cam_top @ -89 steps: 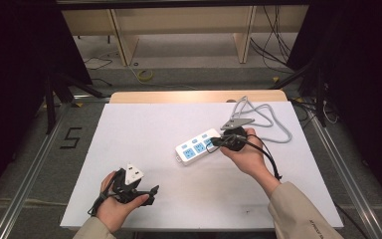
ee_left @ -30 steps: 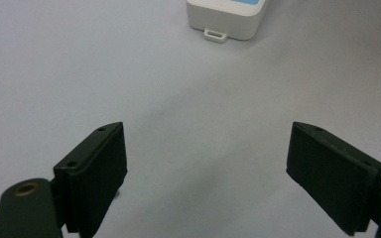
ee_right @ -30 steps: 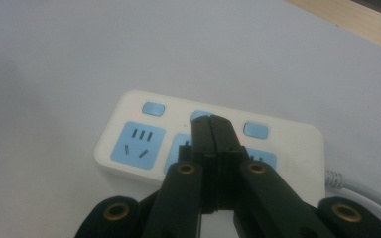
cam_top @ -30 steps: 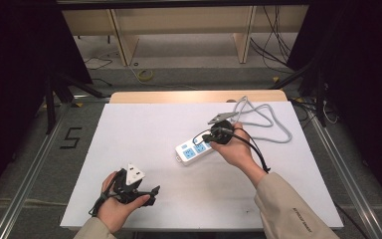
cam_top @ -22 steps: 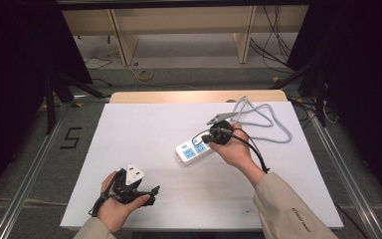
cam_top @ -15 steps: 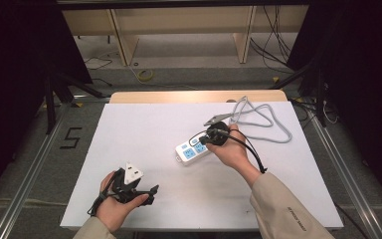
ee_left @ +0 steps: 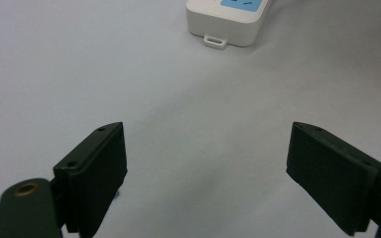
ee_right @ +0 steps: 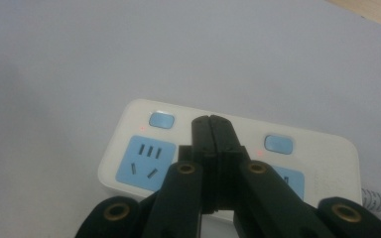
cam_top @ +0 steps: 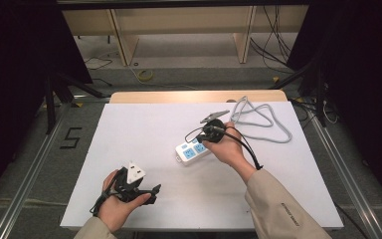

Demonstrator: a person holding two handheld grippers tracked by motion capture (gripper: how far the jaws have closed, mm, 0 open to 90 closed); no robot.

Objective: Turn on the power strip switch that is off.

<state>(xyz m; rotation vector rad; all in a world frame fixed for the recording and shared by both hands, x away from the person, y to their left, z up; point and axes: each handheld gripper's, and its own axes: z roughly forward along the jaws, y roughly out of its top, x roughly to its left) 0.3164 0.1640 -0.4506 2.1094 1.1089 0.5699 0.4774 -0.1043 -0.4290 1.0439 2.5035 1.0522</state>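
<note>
A white power strip [cam_top: 193, 152] with blue sockets lies mid-table, and its grey cable [cam_top: 261, 117] loops away to the back right. My right gripper [cam_top: 209, 138] is over the strip's right part. In the right gripper view my right gripper [ee_right: 212, 122] is shut, with its tips on or just above the strip [ee_right: 129, 130] between two blue switches [ee_right: 161, 120]. Small red lights glow beside the switches. My left gripper [cam_top: 151, 191] rests near the front left edge. In its own view my left gripper [ee_left: 206, 148] stands open over bare table, the strip's end [ee_left: 228, 22] ahead.
The white table [cam_top: 144, 124] has a wooden strip [cam_top: 189, 96] along its far edge. Past it are wooden shelf legs and loose cables on the floor. Metal rails run along both sides of the table.
My right gripper has shifted a little left and forward along the power strip. The left hand and its gripper have stayed put.
</note>
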